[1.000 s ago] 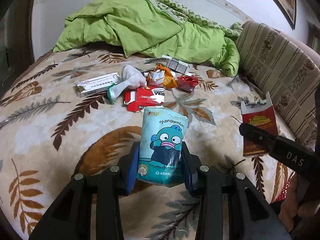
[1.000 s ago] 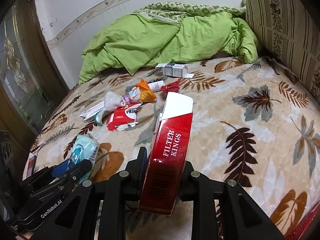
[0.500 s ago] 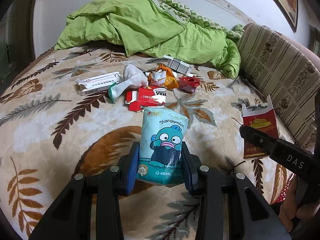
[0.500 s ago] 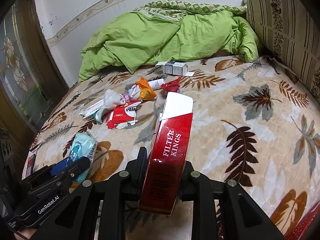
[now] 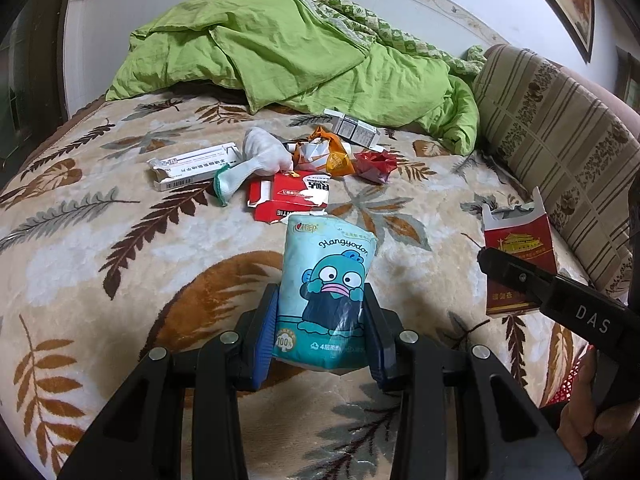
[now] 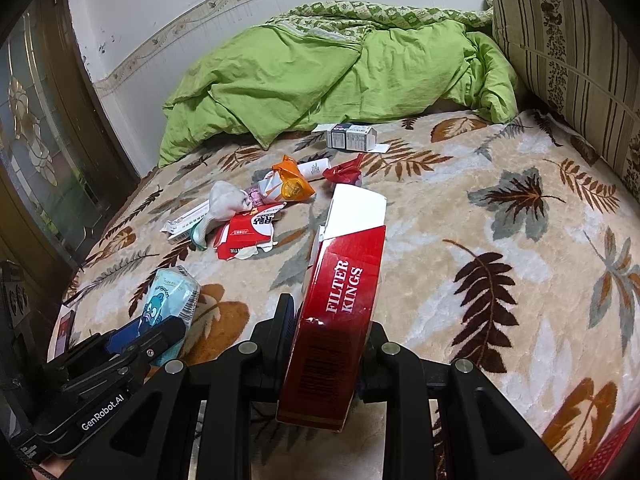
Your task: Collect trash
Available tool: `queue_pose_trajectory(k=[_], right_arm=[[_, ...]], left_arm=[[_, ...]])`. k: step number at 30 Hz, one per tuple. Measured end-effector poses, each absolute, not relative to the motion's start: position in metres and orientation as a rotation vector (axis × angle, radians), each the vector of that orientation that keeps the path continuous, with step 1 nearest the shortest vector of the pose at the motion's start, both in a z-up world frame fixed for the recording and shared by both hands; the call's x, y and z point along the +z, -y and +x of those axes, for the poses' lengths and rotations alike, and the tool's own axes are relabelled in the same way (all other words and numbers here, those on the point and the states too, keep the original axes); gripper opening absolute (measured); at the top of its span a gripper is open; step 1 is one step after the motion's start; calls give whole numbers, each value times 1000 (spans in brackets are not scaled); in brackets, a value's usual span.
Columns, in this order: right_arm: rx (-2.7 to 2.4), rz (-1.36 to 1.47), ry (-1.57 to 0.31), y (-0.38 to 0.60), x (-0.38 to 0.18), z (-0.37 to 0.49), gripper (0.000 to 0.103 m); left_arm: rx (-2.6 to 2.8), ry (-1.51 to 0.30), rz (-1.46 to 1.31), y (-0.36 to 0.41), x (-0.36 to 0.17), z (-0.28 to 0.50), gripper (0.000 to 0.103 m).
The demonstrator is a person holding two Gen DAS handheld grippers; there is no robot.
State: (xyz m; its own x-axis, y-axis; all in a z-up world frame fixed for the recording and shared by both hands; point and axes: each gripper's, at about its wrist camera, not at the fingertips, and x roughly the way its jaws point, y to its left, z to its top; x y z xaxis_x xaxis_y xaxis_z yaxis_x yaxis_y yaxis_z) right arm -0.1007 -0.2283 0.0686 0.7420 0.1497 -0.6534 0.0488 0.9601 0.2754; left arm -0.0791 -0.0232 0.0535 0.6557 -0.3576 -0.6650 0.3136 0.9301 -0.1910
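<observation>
My left gripper [image 5: 322,326] is shut on a teal tissue pack [image 5: 326,292] with a cartoon fish, held upright over the near part of the bed. My right gripper [image 6: 330,338] is shut on a red cigarette box [image 6: 340,312] with its white lid flipped open. Each gripper shows in the other's view: the red cigarette box [image 5: 518,258] at right, the teal tissue pack [image 6: 170,298] at lower left. Farther up the bed lies loose trash: a torn red carton [image 5: 290,198], a white sock [image 5: 256,158], a long white box [image 5: 192,166], an orange wrapper [image 5: 330,154], a red wrapper [image 5: 374,164] and a small white box [image 5: 354,130].
A leaf-patterned blanket [image 5: 100,240] covers the bed. A crumpled green quilt [image 5: 288,52] is heaped at the far end by the wall. A striped cushion [image 5: 560,140] lines the right side. A dark door with patterned glass [image 6: 36,148] stands left. A hand [image 5: 588,412] shows at bottom right.
</observation>
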Motion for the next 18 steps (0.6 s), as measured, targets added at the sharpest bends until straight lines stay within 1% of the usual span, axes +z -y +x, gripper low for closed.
queue_pose_trajectory(k=[18], right_arm=[[65, 288, -732, 222, 70, -102, 26]], left_arm=[[-380, -767, -59, 24, 53, -80, 37]])
